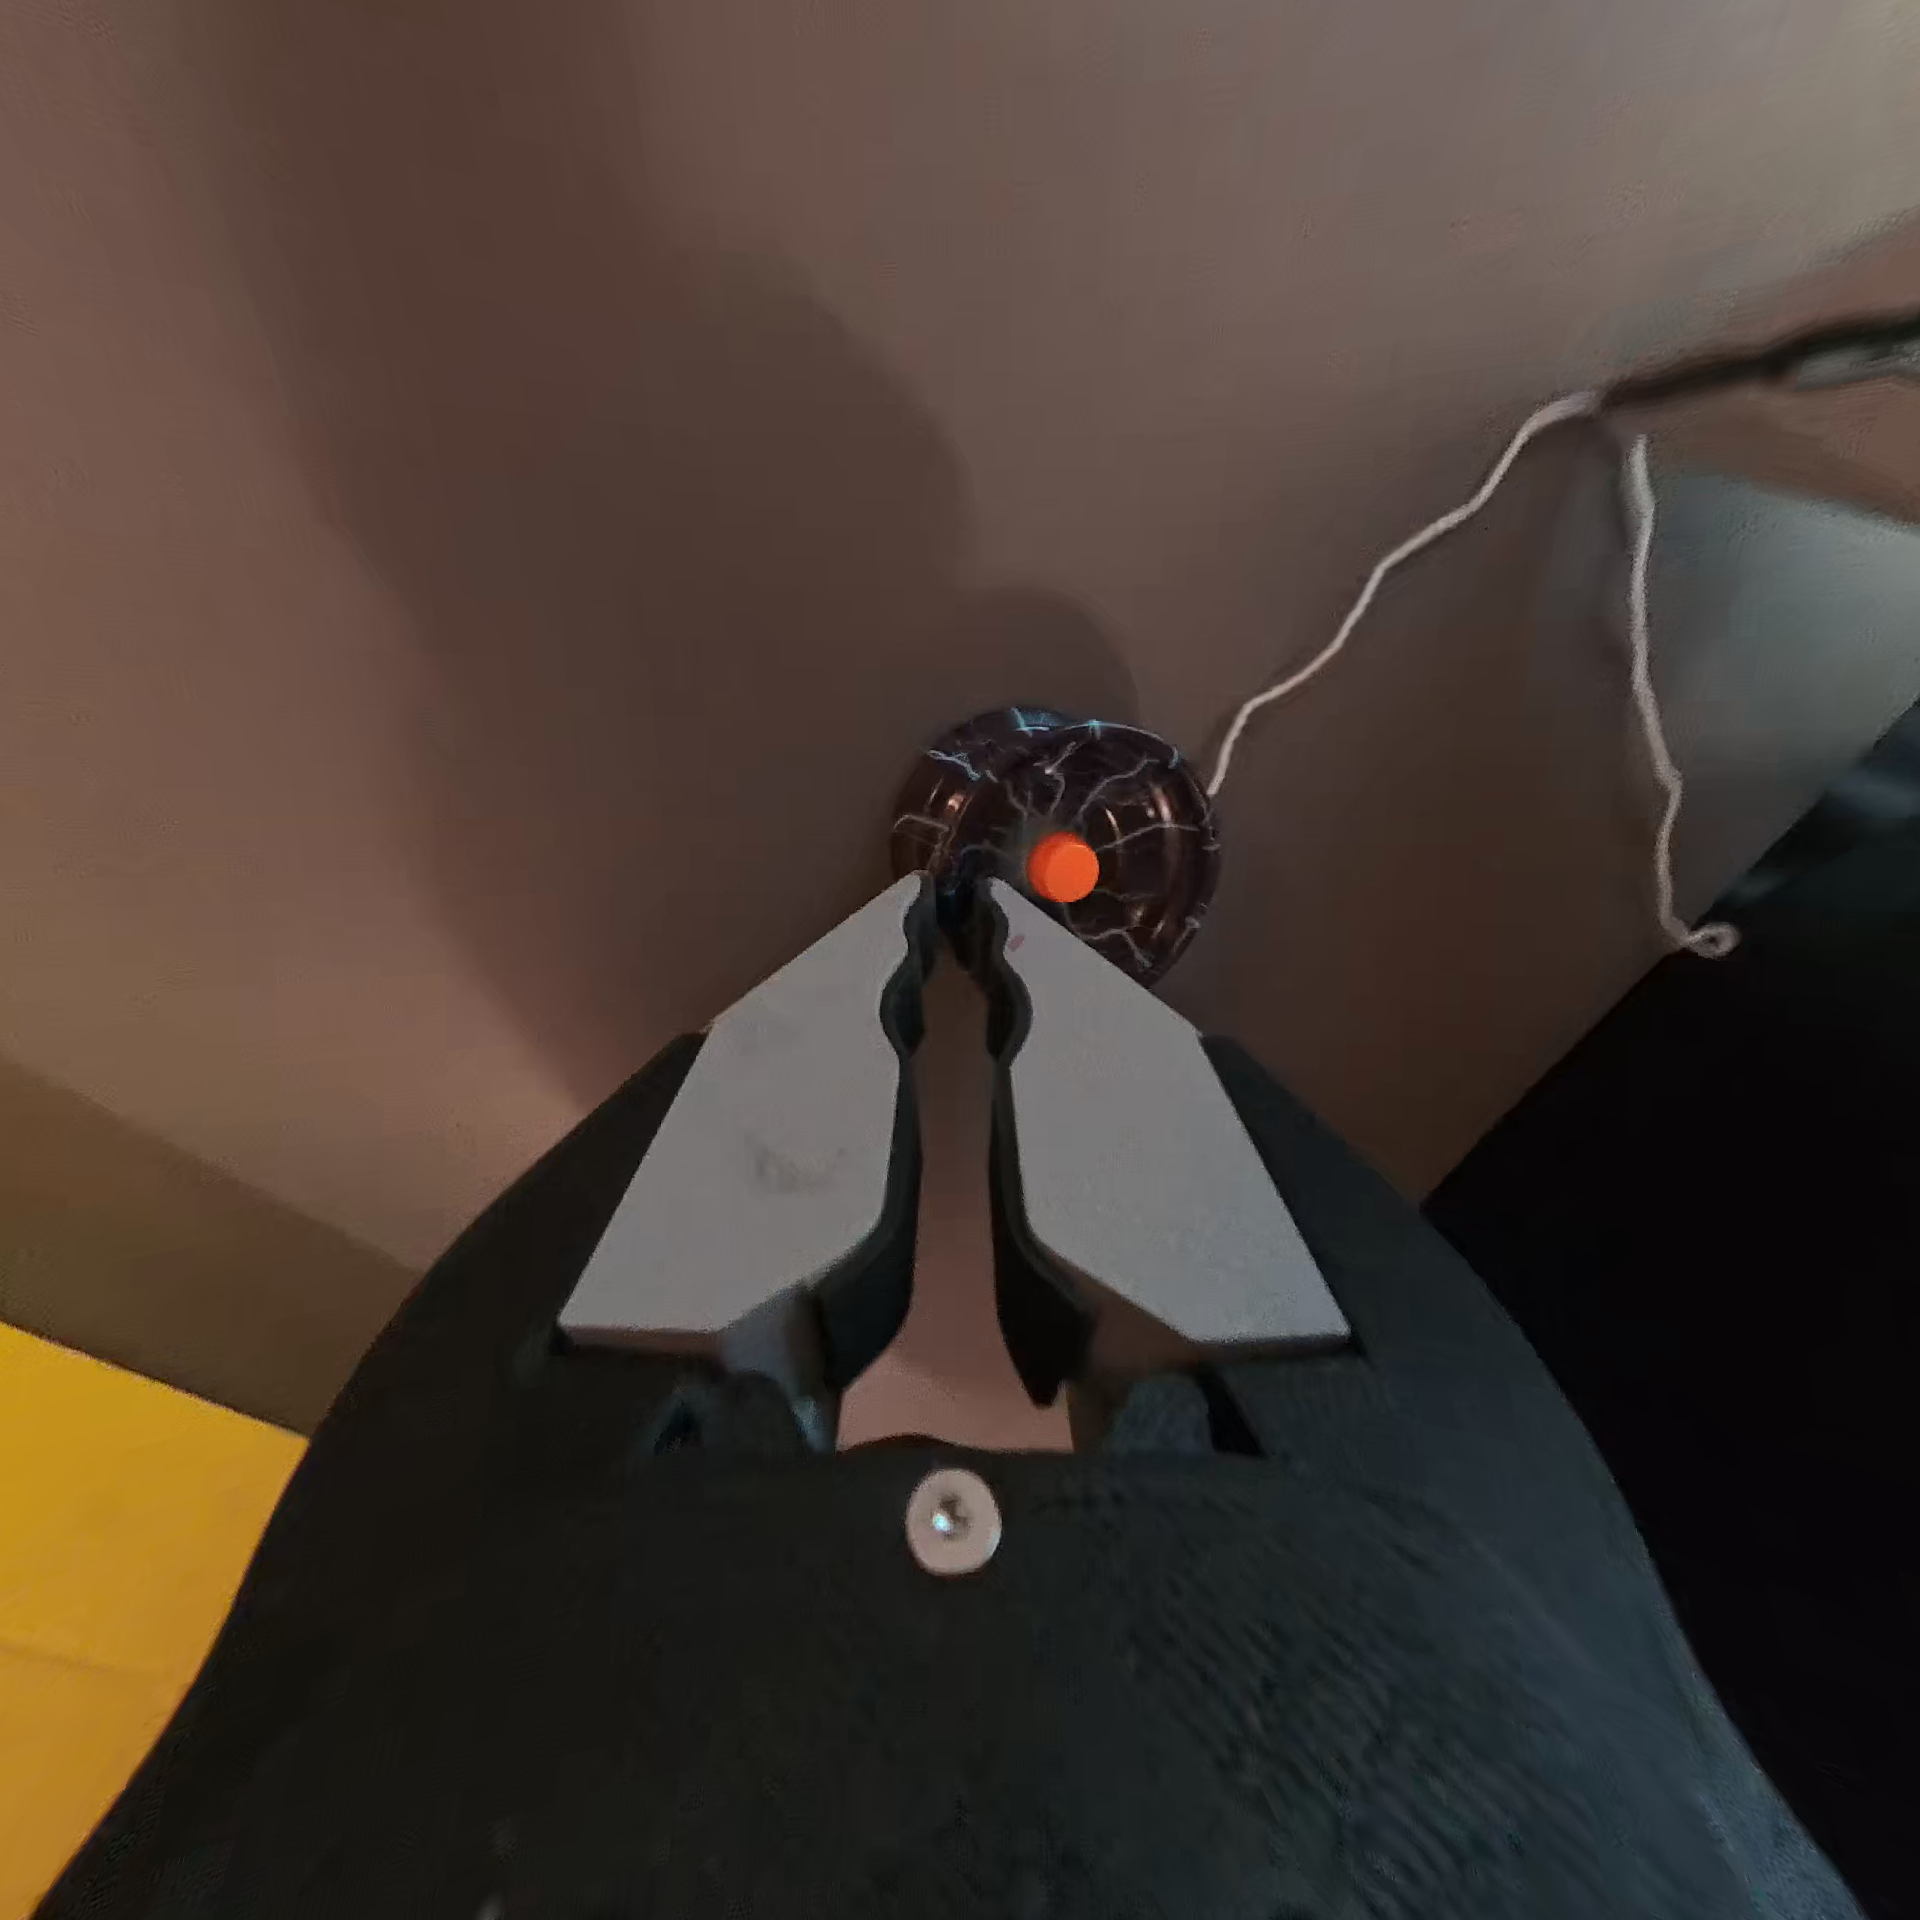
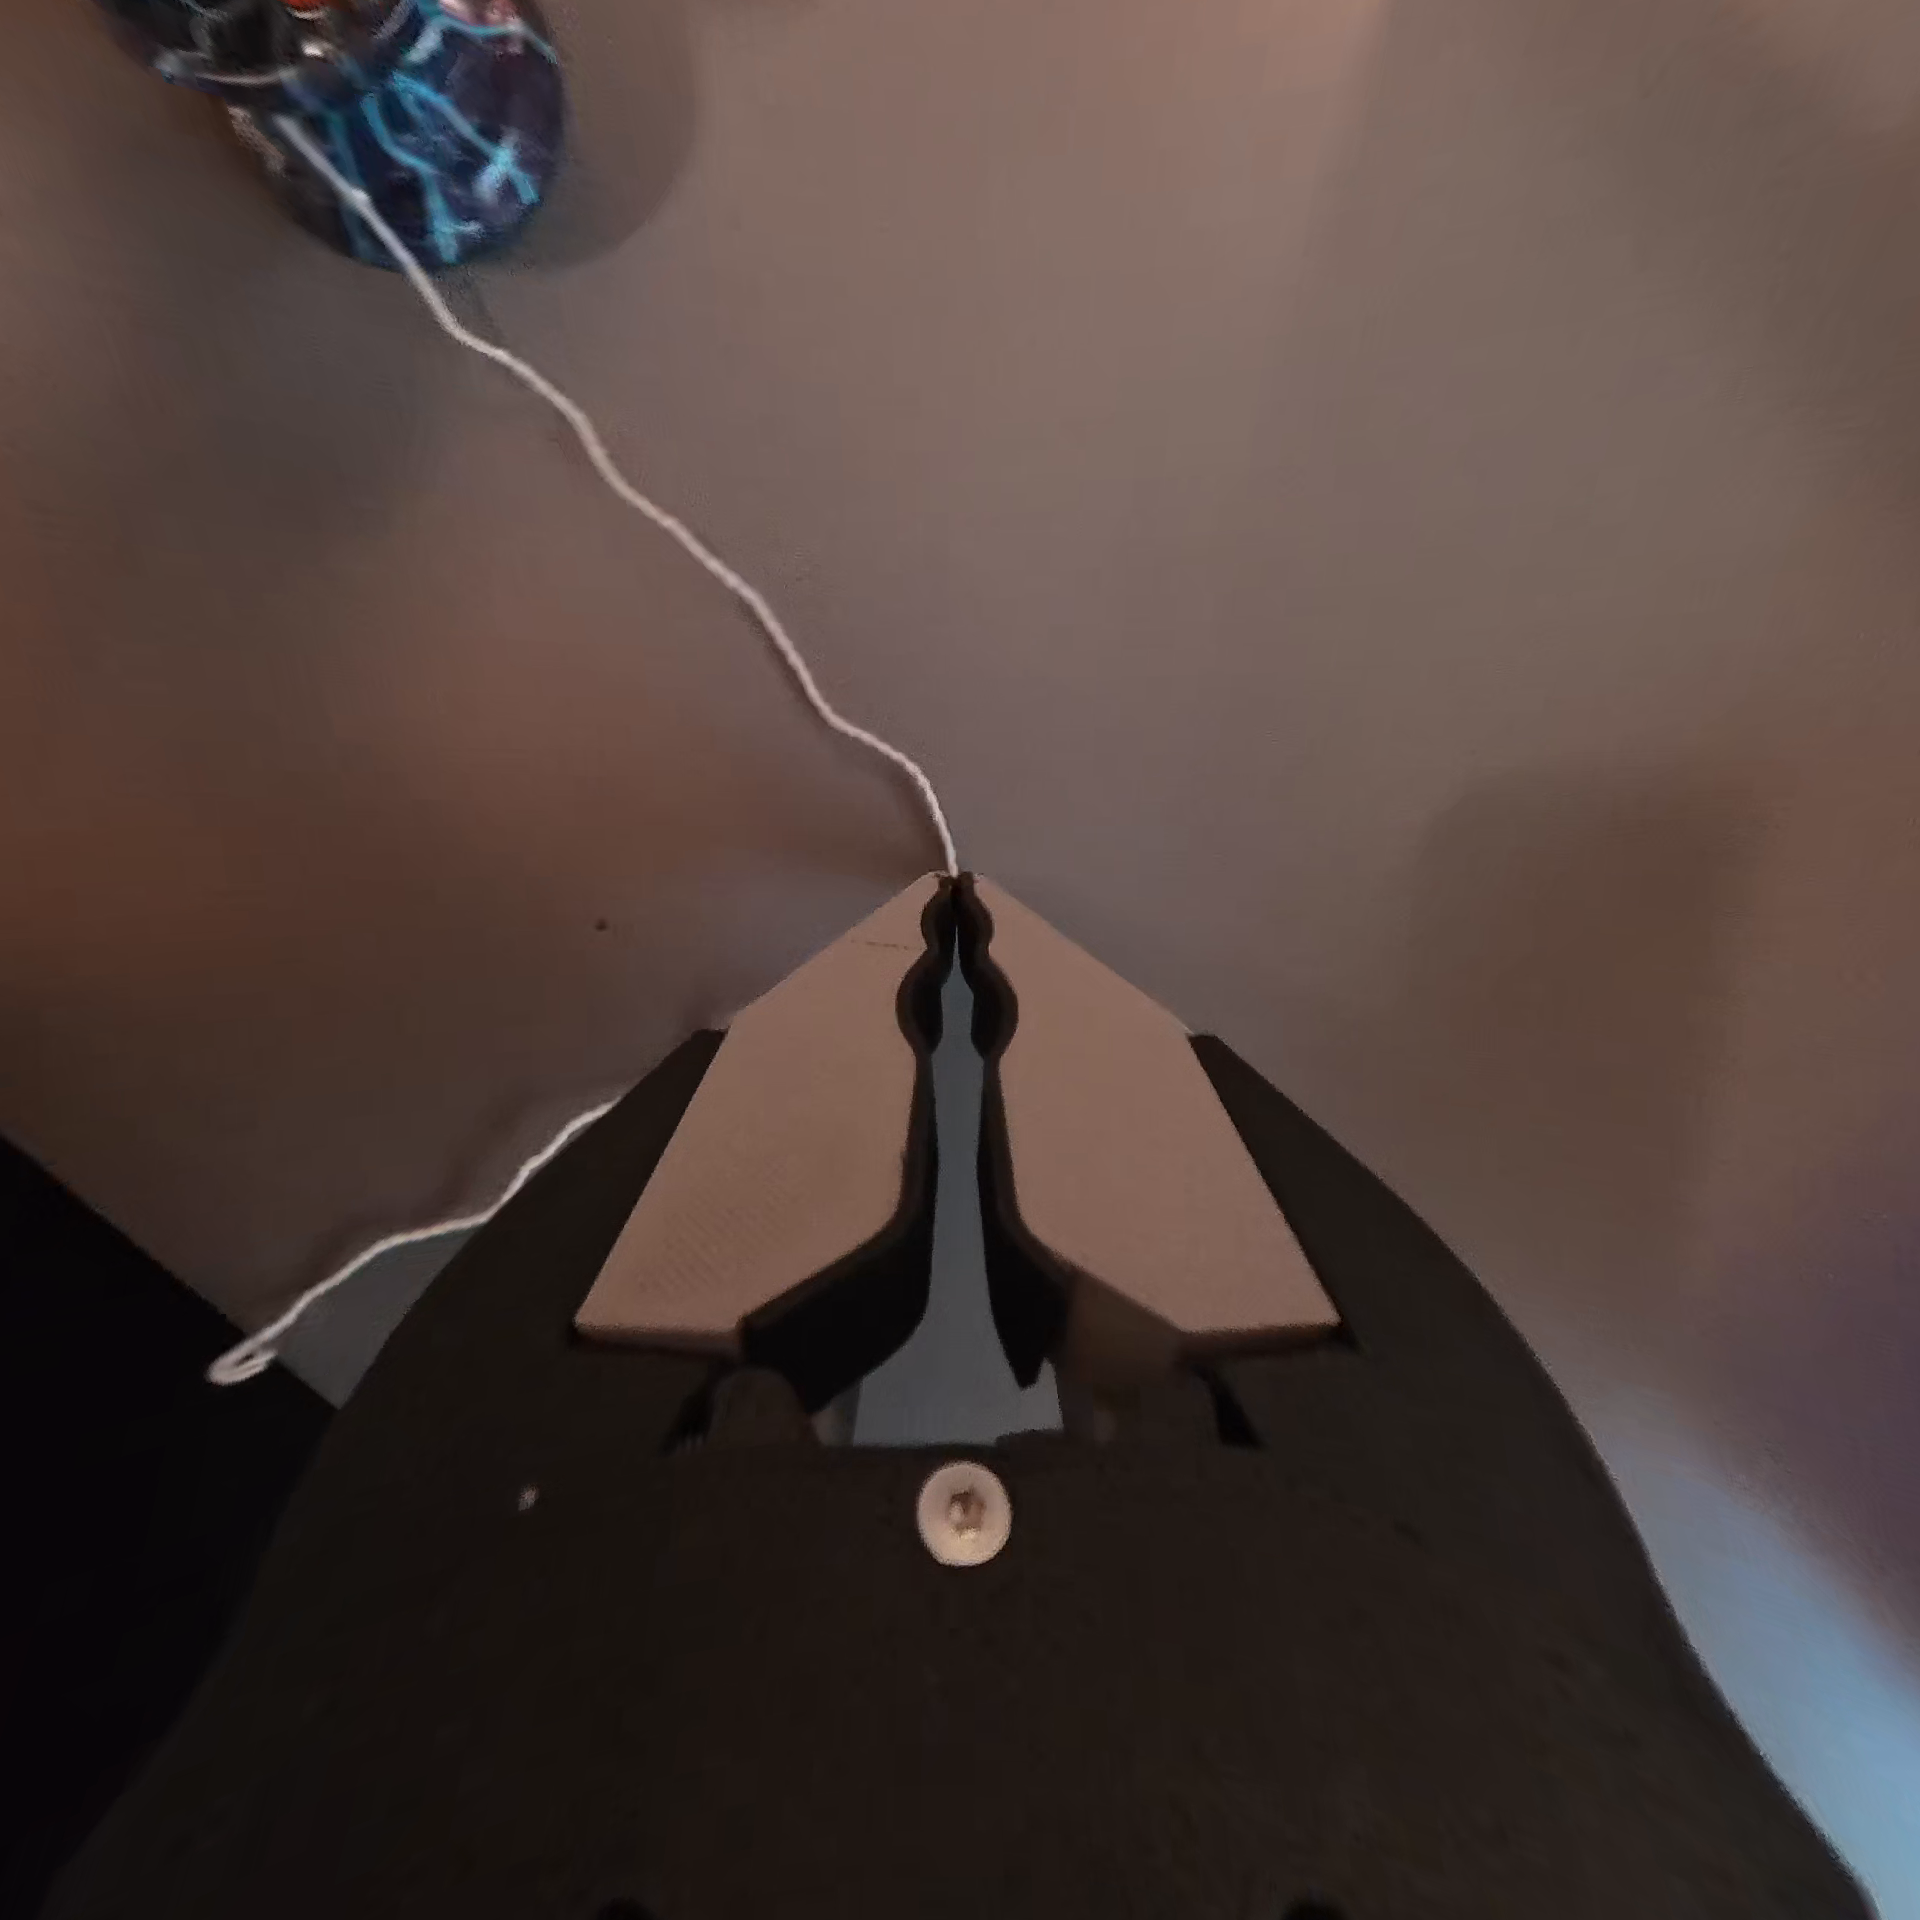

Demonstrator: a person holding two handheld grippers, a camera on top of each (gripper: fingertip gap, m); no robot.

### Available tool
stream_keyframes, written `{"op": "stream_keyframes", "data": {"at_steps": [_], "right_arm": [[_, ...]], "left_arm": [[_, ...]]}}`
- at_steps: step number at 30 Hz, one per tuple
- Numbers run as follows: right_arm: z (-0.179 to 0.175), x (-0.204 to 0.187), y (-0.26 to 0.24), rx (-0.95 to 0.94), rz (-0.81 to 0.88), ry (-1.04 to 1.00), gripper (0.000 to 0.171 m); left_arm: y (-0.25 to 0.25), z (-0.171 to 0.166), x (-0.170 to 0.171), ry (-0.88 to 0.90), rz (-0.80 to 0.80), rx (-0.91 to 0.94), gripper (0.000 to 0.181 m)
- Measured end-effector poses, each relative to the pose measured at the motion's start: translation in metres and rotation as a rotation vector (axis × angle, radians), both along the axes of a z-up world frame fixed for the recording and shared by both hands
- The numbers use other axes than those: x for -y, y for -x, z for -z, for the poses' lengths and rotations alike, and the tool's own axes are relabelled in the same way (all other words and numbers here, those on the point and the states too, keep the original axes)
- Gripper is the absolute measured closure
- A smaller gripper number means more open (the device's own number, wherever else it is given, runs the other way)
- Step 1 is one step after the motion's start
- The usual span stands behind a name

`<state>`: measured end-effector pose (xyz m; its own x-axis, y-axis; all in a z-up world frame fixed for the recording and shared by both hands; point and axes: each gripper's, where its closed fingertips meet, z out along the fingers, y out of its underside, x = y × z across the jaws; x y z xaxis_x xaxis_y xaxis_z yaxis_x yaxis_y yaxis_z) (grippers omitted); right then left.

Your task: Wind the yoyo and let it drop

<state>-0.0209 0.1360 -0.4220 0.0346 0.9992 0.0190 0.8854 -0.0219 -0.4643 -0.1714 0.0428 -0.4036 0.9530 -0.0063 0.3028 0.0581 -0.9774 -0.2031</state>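
Note:
A dark yoyo (image 1: 1081,821) with pale crackle lines and an orange hub (image 1: 1062,868) stands on edge on a brown surface. My left gripper (image 1: 954,888) is shut on the yoyo's rim. A white string (image 1: 1351,623) runs from the yoyo up to the right, then hangs down to an end loop (image 1: 1712,941). In the right wrist view the yoyo (image 2: 416,135) sits at the top left. My right gripper (image 2: 954,881) is shut on the string (image 2: 665,520), which leads up to the yoyo. The loop (image 2: 237,1366) trails at the lower left.
The brown surface (image 1: 520,520) fills most of both views. A yellow patch (image 1: 114,1558) lies at the lower left of the left wrist view. A dark area (image 1: 1714,1299) lies past the surface's edge at the right. The right gripper's dark tip (image 1: 1766,358) shows at the far right. The tips of one gripper are about 20 centimeters away from the tips of the other.

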Motion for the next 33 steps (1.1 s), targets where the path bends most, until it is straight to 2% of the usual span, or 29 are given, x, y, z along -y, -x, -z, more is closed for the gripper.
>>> {"op": "stream_keyframes", "data": {"at_steps": [10, 12, 13, 15, 16, 19, 22, 25, 27, 33], "right_arm": [[-0.007, -0.021, 0.016, -0.004, 0.038, 0.040, 0.171], [-0.006, -0.023, 0.020, 0.003, 0.053, 0.068, 0.171], [-0.006, -0.023, 0.021, 0.004, 0.061, 0.082, 0.171], [-0.007, -0.024, 0.023, 0.003, 0.070, 0.096, 0.171], [-0.008, -0.024, 0.023, 0.003, 0.071, 0.101, 0.171], [-0.008, -0.022, 0.023, 0.006, 0.069, 0.113, 0.171], [-0.008, -0.019, 0.024, 0.006, 0.067, 0.124, 0.171], [-0.006, -0.017, 0.024, 0.017, 0.057, 0.125, 0.171], [-0.004, -0.016, 0.024, 0.023, 0.052, 0.127, 0.171], [-0.005, -0.017, 0.026, 0.028, 0.047, 0.135, 0.171]], "left_arm": [[-0.019, 0.000, -0.010, -0.051, 0.603, -0.288, 0.172], [-0.021, 0.000, -0.013, -0.060, 0.670, -0.345, 0.173], [-0.020, -0.003, -0.015, -0.072, 0.672, -0.366, 0.175], [-0.023, -0.011, -0.020, -0.121, 0.637, -0.376, 0.153], [-0.026, -0.016, -0.020, -0.141, 0.618, -0.367, 0.149], [-0.046, -0.023, -0.007, -0.183, 0.581, -0.303, 0.150], [-0.060, -0.011, 0.016, -0.126, 0.611, -0.322, 0.149], [-0.063, 0.001, 0.023, -0.102, 0.639, -0.380, 0.154], [-0.058, 0.001, 0.018, -0.115, 0.640, -0.436, 0.175], [-0.055, -0.002, 0.017, -0.116, 0.700, -0.433, 0.176]]}}
